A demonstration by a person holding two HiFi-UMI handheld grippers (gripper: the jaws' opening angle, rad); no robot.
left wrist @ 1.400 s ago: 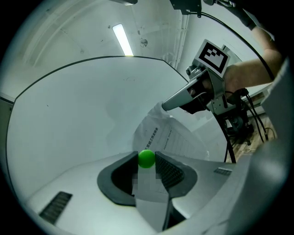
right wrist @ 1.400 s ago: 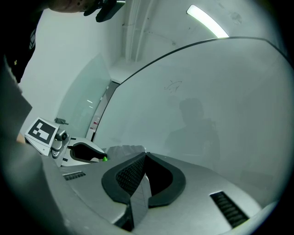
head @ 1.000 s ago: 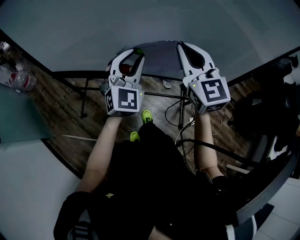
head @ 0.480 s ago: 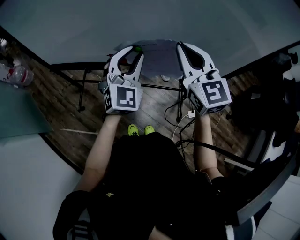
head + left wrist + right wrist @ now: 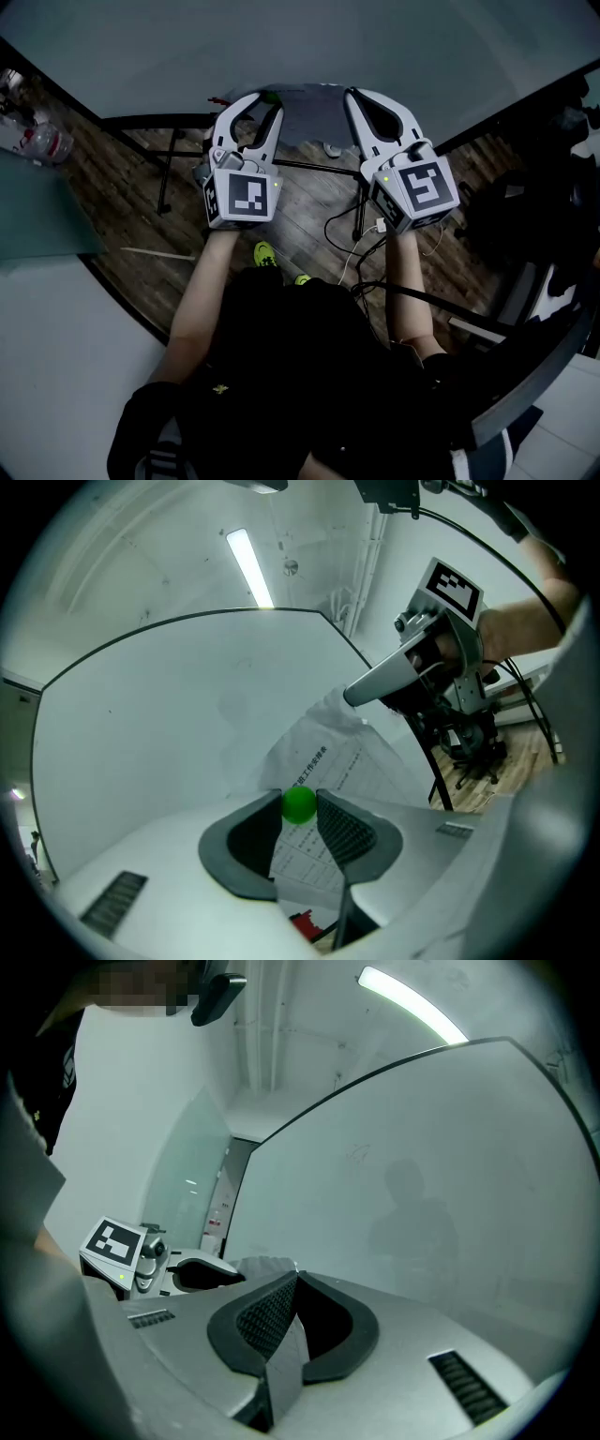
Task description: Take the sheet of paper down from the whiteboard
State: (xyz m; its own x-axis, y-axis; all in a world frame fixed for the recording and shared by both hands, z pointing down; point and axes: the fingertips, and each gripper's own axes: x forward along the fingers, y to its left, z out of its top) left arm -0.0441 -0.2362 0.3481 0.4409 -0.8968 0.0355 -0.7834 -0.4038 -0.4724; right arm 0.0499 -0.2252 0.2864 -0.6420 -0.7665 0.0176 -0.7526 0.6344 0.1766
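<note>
- Losing the lower end of the sheet of paper [image 5: 323,761] behind the left gripper [image 5: 300,797] in that gripper's own view; cannot read the small print on it.
- Shows in the right gripper view only as a narrow grey strip between the pads and a crumpled bit beyond them.
- Too dark in the head view to tell whether any part touches the whiteboard [image 5: 281,47].
- Cut off at the bottom of the left gripper view: a small red thing [image 5: 305,922], of a kind impossible to tell.
- Lies at the whiteboard's lower edge in the head view, between the two grippers, overhanging that edge.
- Runs by its long axis from upper right to lower left in the left gripper view, printed face toward that camera, top corner crumpled.
- Pinched at that crumpled corner by the right gripper [image 5: 292,1279], jaws fully together on the paper.
- Closed partway, on the left, upon a green ball [image 5: 299,804] that both pads touch at the tips, with the sheet passing behind.
</note>
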